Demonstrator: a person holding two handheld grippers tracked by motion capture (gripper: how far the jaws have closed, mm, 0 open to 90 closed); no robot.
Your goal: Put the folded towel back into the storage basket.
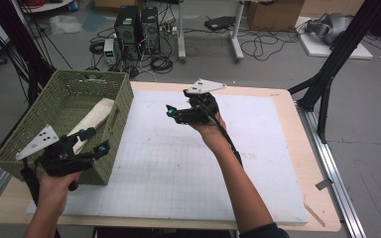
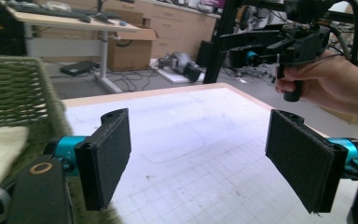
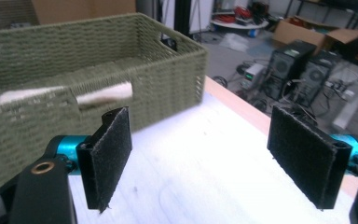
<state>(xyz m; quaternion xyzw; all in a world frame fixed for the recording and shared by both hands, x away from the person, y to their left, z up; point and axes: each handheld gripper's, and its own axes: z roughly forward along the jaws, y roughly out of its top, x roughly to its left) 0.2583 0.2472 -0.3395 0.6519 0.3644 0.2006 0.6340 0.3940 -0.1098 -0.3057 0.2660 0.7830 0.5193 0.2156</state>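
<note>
A green woven basket stands on the table's left side with a rolled cream cloth lying inside it. My left gripper hovers over the basket's near right corner, open and holding nothing. In the left gripper view its black pads stand wide apart, with the basket wall and the cloth at the left. My right gripper is held above the white mat, pointing left at the basket, open and holding nothing. In the right gripper view the basket is ahead of it, and the cloth shows through the handle gap.
The mat covers most of the wooden table. Black frame legs stand off the table's right rear corner. Two computer towers and loose cables lie on the floor behind. The other hand's gripper shows at the upper right in the left gripper view.
</note>
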